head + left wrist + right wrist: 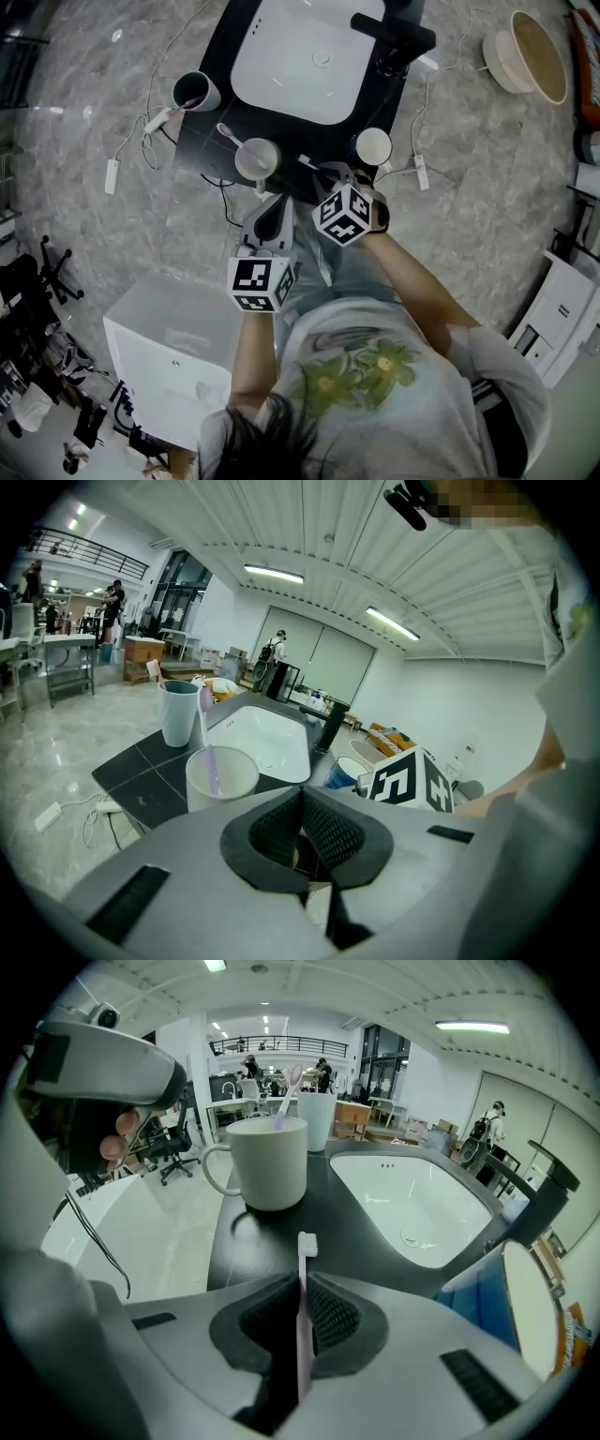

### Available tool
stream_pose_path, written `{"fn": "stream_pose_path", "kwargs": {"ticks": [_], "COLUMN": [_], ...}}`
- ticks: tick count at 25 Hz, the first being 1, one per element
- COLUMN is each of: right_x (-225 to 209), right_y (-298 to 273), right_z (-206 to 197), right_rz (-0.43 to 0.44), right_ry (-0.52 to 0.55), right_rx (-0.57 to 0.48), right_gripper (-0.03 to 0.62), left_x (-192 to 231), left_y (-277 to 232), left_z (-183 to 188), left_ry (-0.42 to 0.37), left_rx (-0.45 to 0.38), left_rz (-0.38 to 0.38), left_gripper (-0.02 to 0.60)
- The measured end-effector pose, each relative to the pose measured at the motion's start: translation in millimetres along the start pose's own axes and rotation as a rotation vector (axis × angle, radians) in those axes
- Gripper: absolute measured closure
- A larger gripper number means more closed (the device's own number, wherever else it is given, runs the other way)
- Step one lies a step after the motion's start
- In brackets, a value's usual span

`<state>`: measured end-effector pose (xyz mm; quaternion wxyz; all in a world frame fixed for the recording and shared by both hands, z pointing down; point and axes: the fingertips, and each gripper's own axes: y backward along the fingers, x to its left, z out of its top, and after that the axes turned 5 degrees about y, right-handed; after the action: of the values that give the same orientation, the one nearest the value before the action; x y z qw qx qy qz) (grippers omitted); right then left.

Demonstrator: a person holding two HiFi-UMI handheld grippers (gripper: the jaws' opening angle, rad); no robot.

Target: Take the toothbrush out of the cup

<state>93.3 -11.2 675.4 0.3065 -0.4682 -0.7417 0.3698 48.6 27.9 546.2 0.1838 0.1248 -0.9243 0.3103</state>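
My right gripper (302, 1309) is shut on a pale pink toothbrush (304, 1279), whose bristled head points forward over the black counter (272, 1237). In the head view the right gripper (328, 174) holds that toothbrush (307, 162) level between a white mug (256, 157) and a white cup with a blue wall (374, 146). The white mug (270, 1162) holds a purple toothbrush (286, 1091). My left gripper (302, 803) is shut on nothing, just short of the mug (221, 778). It sits lower in the head view (272, 214).
A dark green cup (197, 91) with a pink toothbrush stands at the counter's far left corner. A white sink (309, 56) with a black tap (394, 33) fills the middle. Cables and power strips (112, 175) lie on the marble floor. A white box (169, 366) stands lower left.
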Motion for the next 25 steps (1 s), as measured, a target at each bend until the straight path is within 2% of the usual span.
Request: {"fn": "stream_pose_path", "kwargs": {"ticks": [6, 11, 17, 25], "right_x": [-0.9, -3.0, -4.2, 13.0], "right_y": [-1.6, 14.1, 69.3, 173.6], "right_z": [-0.7, 12.0, 46.2, 82.3], "right_rz": [0.004, 0.014, 0.014, 0.107], "right_ry": [-0.024, -0.085, -0.129, -0.210], "right_rx": [-0.005, -0.065, -0.220, -0.452], "right_gripper": [0.539, 0.539, 0.540, 0.548], "left_x": [-0.6, -6.3, -21.4, -57.2], "left_y": [-1.6, 0.1, 12.5, 45.8], "left_z": [-0.7, 3.7, 21.8, 59.7], "left_ry": [0.003, -0.005, -0.043, -0.094], "left_rx": [-0.001, -0.021, -0.078, -0.167], "left_rz": [-0.005, -0.017, -0.020, -0.045], "left_gripper": [0.563, 0.563, 0.563, 0.563]}}
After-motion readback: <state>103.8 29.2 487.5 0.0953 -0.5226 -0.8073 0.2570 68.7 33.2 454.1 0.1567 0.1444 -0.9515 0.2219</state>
